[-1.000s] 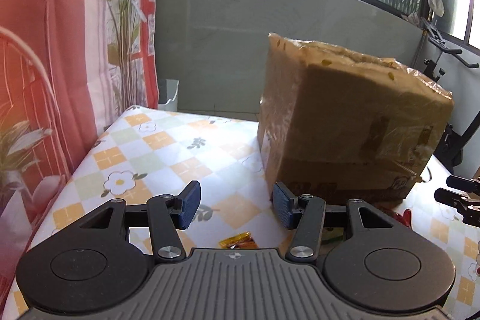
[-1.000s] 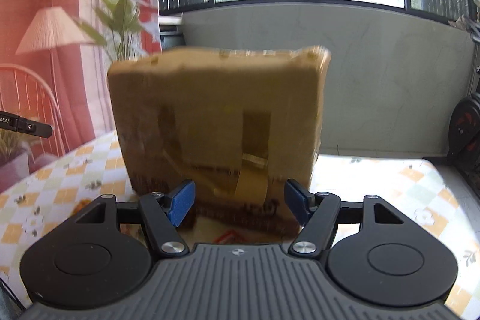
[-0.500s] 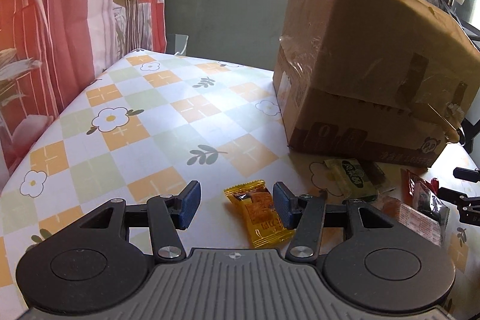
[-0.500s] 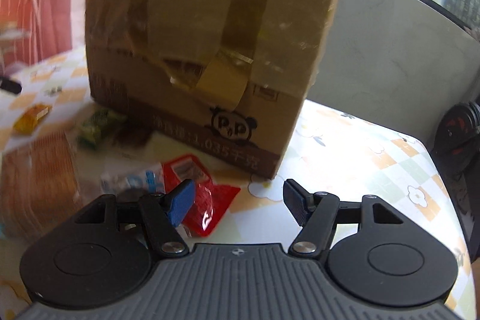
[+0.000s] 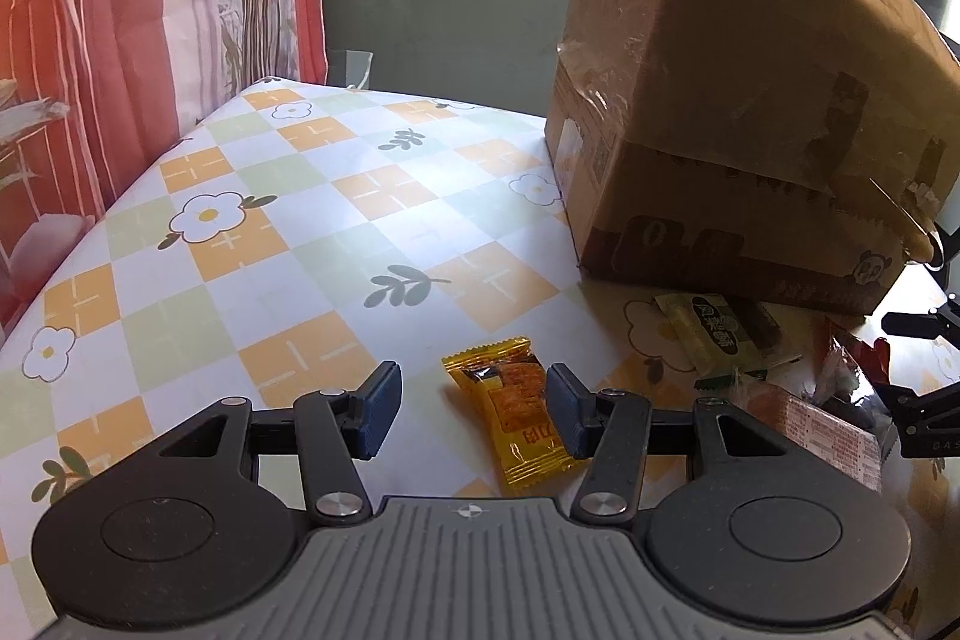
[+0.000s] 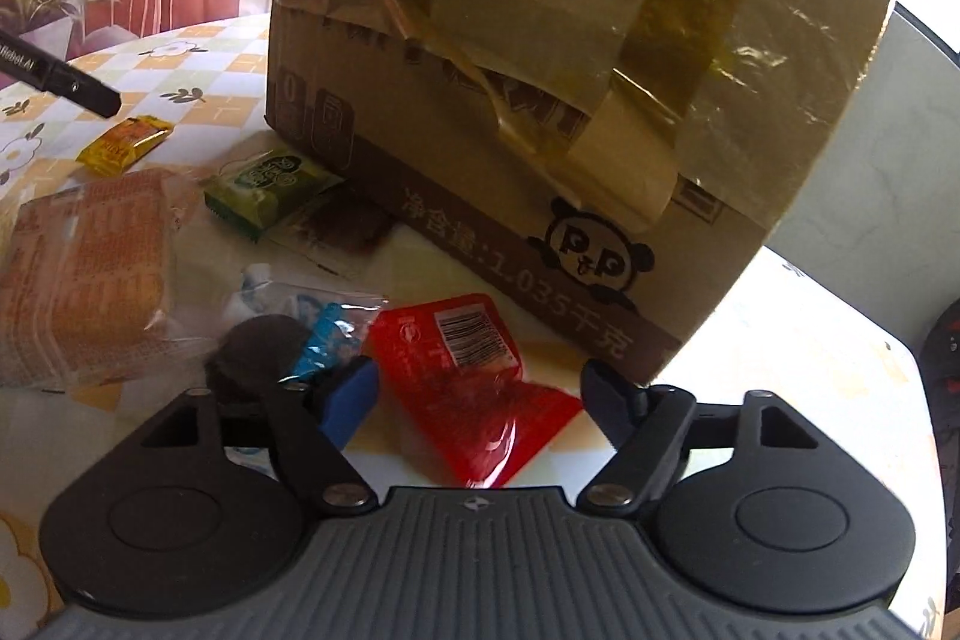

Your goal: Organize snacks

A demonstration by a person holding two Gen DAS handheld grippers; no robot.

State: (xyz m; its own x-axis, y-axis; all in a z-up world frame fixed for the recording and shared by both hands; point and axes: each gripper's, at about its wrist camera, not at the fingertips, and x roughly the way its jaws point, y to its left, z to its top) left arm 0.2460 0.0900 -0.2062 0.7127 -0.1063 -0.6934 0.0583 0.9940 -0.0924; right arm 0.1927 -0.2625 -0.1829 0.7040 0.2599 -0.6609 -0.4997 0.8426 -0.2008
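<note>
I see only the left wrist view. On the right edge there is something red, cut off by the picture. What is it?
Observer: A red snack pouch with a barcode, lying flat in front of the cardboard box. The right gripper is over it, jaws opening, pads not touching it.
Operator: Is anything printed on the box face near it?
Observer: Yes, a panda logo low on that face, under peeling tape.
Operator: What lies beside the pouch?
Observer: A clear wrapper with a dark round cookie, just left of the pouch.
</note>
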